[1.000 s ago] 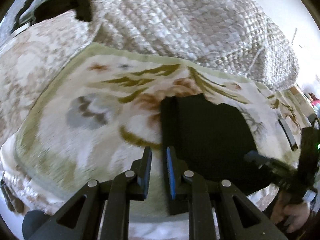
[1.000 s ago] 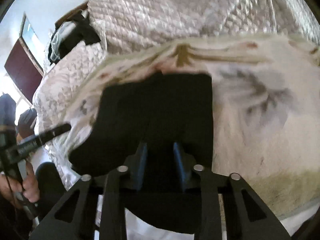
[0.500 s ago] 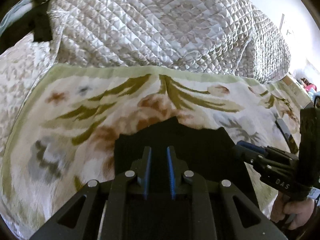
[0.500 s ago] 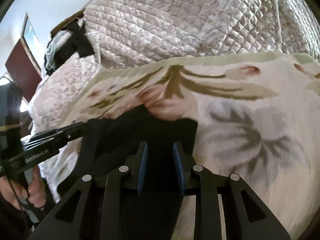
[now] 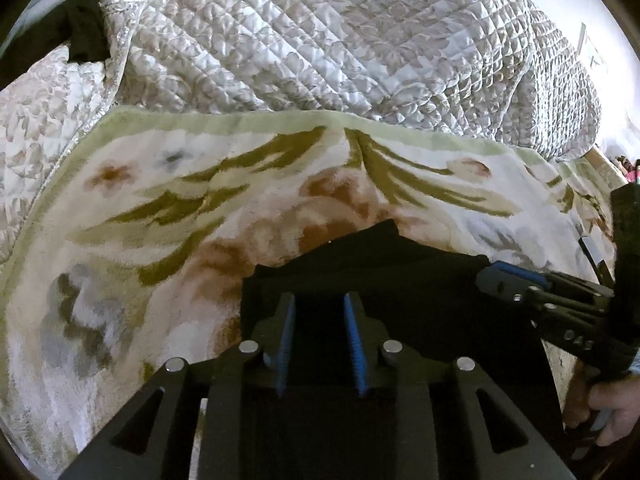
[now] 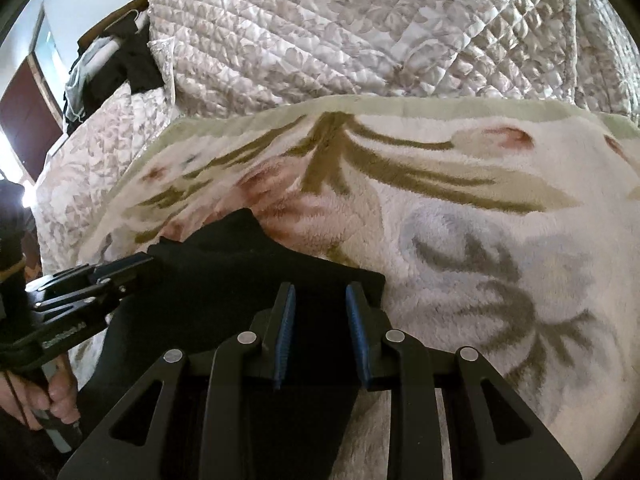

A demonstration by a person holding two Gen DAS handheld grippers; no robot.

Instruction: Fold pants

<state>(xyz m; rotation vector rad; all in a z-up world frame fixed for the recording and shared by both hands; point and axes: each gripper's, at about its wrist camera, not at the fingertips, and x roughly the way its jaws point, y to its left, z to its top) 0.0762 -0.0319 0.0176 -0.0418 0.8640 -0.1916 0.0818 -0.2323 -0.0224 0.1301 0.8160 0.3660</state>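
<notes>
Black pants [image 5: 400, 264] [image 6: 240, 264] lie in a folded heap on a floral blanket [image 5: 160, 208] [image 6: 480, 200]. My left gripper [image 5: 319, 300] hovers over their left part, and its jaws are opening, with black cloth under and between the blue pads but not pinched. It also shows at the left of the right wrist view as the left gripper [image 6: 124, 268]. My right gripper [image 6: 320, 290] is over the pants' right edge, pads apart with cloth below them. From the left wrist view, the right gripper [image 5: 496, 276] reaches in at the right.
A quilted bedspread [image 5: 320, 40] [image 6: 360, 32] is bunched up behind the blanket. Dark clothes [image 5: 80, 28] [image 6: 128, 60] lie at the far left. A person's hand [image 5: 612, 404] [image 6: 56, 392] grips each handle. A dark door [image 6: 28, 108] stands far left.
Both grippers have moved forward over the pants. The left one came from their left edge onto the cloth, and its jaws now stand wider. The pants' far edge now lies closer to the fingertips.
</notes>
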